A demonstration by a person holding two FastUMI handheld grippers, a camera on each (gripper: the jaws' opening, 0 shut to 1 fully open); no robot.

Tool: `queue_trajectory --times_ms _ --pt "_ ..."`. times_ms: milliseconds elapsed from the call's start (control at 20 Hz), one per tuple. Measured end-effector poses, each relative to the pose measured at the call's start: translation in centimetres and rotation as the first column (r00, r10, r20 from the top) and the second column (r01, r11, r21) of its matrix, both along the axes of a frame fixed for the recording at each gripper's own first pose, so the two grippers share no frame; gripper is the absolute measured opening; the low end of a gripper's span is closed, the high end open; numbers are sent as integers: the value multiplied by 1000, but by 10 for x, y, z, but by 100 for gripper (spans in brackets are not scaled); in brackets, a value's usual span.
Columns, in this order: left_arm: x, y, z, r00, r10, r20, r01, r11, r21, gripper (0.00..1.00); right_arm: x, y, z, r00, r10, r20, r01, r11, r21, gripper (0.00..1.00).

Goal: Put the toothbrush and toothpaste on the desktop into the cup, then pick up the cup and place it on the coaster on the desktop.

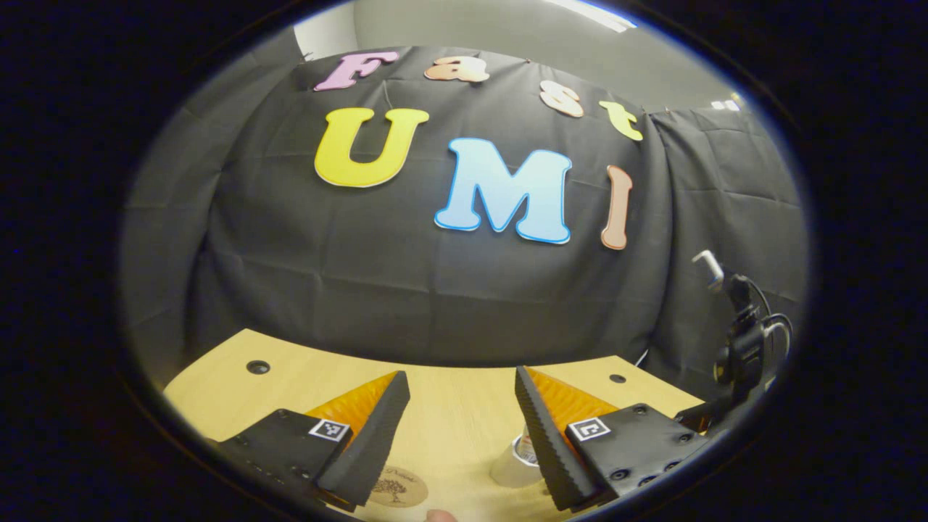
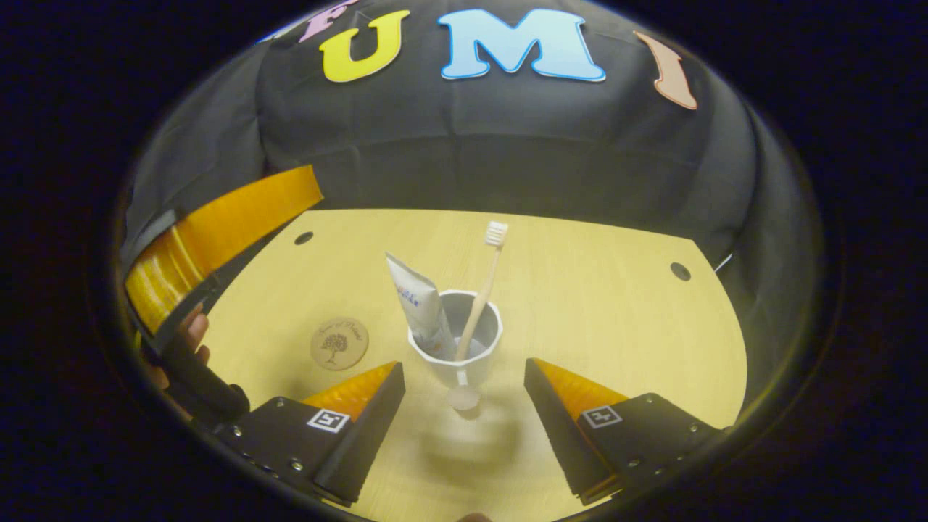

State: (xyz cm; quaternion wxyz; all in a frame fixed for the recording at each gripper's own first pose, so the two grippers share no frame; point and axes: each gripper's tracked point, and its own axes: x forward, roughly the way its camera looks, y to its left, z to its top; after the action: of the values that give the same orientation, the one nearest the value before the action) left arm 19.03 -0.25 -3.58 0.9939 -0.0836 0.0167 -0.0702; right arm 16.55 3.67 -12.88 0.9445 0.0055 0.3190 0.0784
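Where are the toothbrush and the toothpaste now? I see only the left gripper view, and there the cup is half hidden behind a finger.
Observer: Both stand inside the cup; the toothbrush leans with its bristles up.
Operator: Is the cup on the coaster already?
Observer: No. The coaster lies bare on the desk, apart from the cup.
Operator: Is the right gripper holding the cup?
Observer: No. The right gripper is open, the cup just ahead of its fingers.
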Motion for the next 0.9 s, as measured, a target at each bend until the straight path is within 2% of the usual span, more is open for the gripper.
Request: queue_trajectory --times_ms 100,150,200,250,350,450,500,600,650,900 --pt "-7 7 1 1000 9 -7 -9 1000 0 93 3 4 -11 998 9 -58 -9 1000 -6 100" --pt "-9 10 -1 1000 14 -12 -14 1000 0 98 5 5 -18 997 12 -81 -13 1000 -10 100" --pt "-13 14 -3 1000 22 -18 -22 1000 -2 93 7 5 -22 994 11 -109 -13 1000 -20 100" --pt "-16 17 -4 999 26 -24 -26 1000 -8 93 9 5 -27 991 15 -131 -20 999 -32 100" --pt "-21 23 -8 999 39 -36 -40 999 -18 98 9 6 -39 983 15 -184 -29 997 -72 100" --pt "-24 28 -8 997 56 -45 -57 998 -24 89 10 9 -51 972 23 -233 -46 995 -92 100" --pt "-26 30 -7 997 62 -48 -63 998 -26 94 10 10 -54 967 27 -251 -53 994 -95 100" --pt "-35 40 -13 996 75 -55 -77 997 -31 94 9 11 -64 955 35 -294 -67 993 -99 99" --pt "-40 43 -14 995 80 -56 -83 996 -35 89 10 11 -68 949 36 -312 -72 992 -107 99" --pt "-57 44 -24 993 90 -81 -94 994 -46 89 18 9 -73 929 43 -368 -98 987 -131 94"
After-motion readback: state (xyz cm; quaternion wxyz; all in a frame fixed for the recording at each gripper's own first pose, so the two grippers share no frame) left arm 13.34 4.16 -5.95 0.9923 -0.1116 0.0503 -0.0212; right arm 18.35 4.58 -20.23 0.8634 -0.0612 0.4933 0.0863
